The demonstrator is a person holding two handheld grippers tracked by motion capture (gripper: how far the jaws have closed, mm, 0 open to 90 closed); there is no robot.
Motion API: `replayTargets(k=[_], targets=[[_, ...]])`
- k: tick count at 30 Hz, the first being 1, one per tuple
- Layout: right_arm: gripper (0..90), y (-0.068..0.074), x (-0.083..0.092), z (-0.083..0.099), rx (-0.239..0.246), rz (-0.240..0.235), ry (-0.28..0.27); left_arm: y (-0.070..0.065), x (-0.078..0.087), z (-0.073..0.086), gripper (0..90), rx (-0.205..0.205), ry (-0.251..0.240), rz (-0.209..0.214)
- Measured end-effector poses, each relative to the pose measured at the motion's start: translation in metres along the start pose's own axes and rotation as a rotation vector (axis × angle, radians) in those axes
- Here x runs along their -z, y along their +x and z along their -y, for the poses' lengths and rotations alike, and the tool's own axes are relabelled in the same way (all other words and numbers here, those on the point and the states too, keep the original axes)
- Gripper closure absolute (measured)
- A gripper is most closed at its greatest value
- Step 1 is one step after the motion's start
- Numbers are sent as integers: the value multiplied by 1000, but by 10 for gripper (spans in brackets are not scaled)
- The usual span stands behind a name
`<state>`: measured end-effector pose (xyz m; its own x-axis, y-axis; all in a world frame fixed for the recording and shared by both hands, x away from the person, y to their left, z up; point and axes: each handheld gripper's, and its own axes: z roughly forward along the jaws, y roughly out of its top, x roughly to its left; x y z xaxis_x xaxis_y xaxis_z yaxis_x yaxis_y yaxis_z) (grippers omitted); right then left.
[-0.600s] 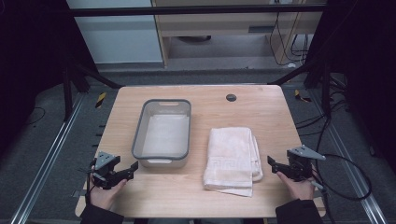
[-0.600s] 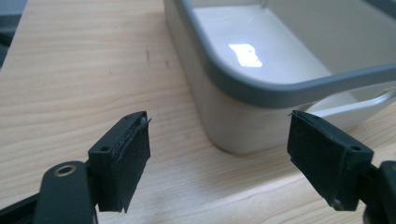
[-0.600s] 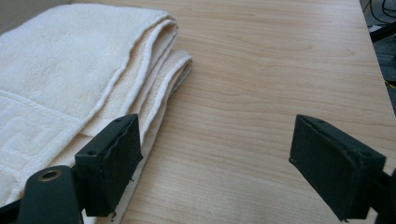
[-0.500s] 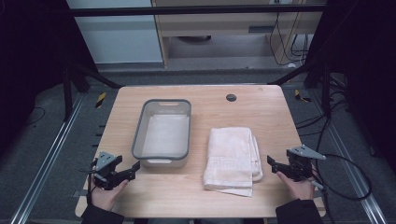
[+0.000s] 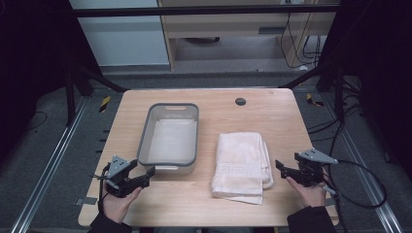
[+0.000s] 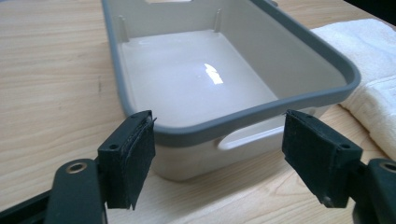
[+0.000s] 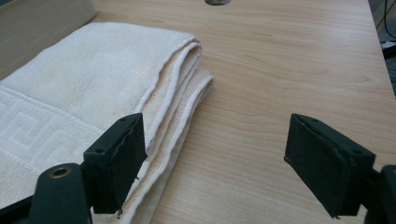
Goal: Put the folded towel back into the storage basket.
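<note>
A grey-rimmed plastic tub (image 5: 170,138) stands left of centre on the wooden table (image 5: 243,114), with nothing inside it. A folded cream towel (image 5: 242,165) lies to its right. My left gripper (image 5: 148,175) is low at the front left, open, pointing at the tub's near handle (image 6: 247,137); the tub (image 6: 205,79) sits just beyond its pads (image 6: 130,156). My right gripper (image 5: 279,167) rests at the front right, open, aimed at the towel's right edge. The towel (image 7: 70,98) lies by its left pad (image 7: 119,161), apart from it.
A round dark grommet hole (image 5: 240,101) sits in the table near the far edge. Metal frame rails run along both sides on the floor. A cable (image 5: 362,187) loops off the right gripper past the table's right edge.
</note>
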<state>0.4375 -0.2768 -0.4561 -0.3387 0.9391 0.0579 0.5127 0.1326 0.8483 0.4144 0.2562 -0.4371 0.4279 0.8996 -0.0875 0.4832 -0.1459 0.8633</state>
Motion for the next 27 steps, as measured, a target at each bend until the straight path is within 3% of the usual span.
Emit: replayTargets(k=[7,17,27], targets=[[198,2,1,-11,17,-16,-9,-18,-6,-14,267,-45,-15,22],[154,3,4,-26,21,-26,-36,-47,-17,-40,279,-71,-63,80],[145,4,0,-36,30,-39,-46,-78,-36,-50,289,-105,-60,130]])
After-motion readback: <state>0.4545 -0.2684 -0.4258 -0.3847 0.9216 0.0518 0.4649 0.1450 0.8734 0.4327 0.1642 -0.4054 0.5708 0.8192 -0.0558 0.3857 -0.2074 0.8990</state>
